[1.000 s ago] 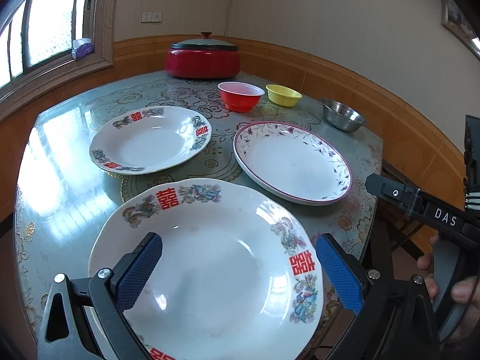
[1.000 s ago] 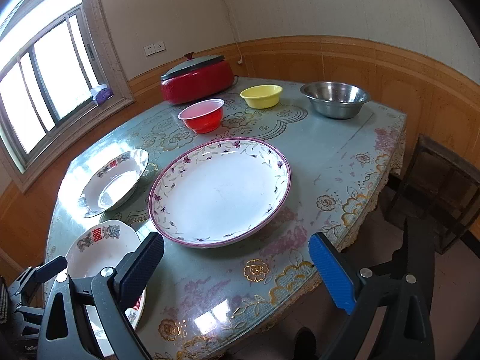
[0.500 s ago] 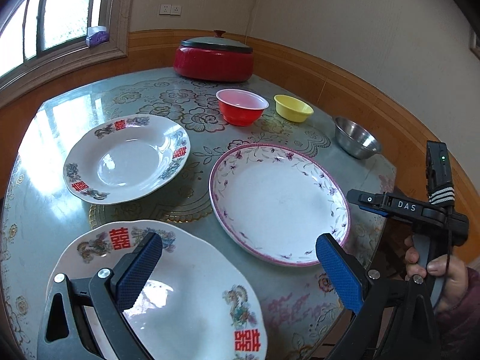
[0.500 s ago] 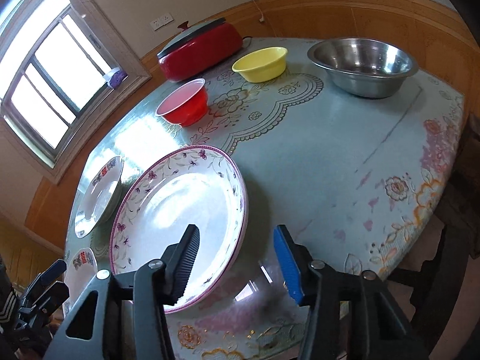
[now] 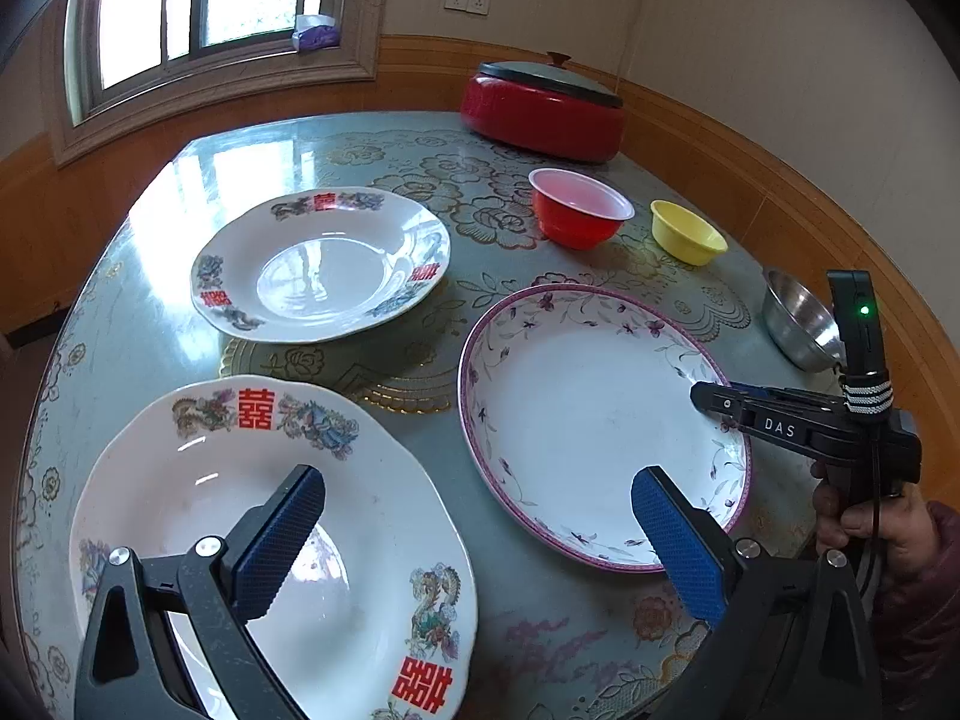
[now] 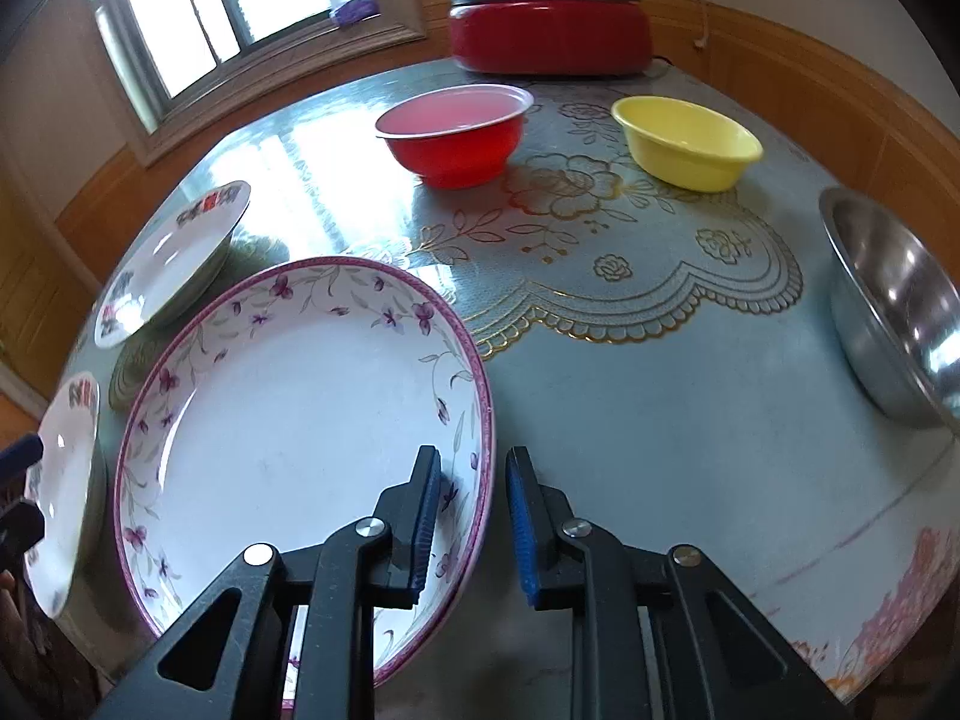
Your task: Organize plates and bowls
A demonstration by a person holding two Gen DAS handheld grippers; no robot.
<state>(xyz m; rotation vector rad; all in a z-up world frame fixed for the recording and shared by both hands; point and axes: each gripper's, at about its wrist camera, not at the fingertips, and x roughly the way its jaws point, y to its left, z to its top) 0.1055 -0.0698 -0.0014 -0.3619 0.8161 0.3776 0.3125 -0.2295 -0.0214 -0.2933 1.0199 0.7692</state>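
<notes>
A purple-rimmed floral plate [image 6: 300, 420] [image 5: 600, 420] lies on the table. My right gripper [image 6: 474, 516] [image 5: 711, 399] straddles its right rim, one pad inside the plate and one outside. Its jaws are closing, with a small gap still showing on each side of the rim. My left gripper [image 5: 480, 540] hangs wide open and holds nothing. It sits above the gap between the floral plate and a near white plate with red characters [image 5: 270, 540] [image 6: 60, 480]. A second such plate [image 5: 318, 270] [image 6: 174, 258] lies farther back.
A red bowl [image 6: 456, 138] [image 5: 576, 216] and a yellow bowl [image 6: 690, 144] [image 5: 684, 231] stand behind the floral plate. A steel bowl [image 6: 894, 312] [image 5: 798, 324] sits at the right edge. A red lidded pot [image 6: 549, 24] is by the wall. A hand [image 5: 870, 522] holds the right gripper.
The right gripper came down and forward to the floral plate's rim, and its jaws went from wide to narrow. The left gripper shifted right, off the near plate's middle, and rolled.
</notes>
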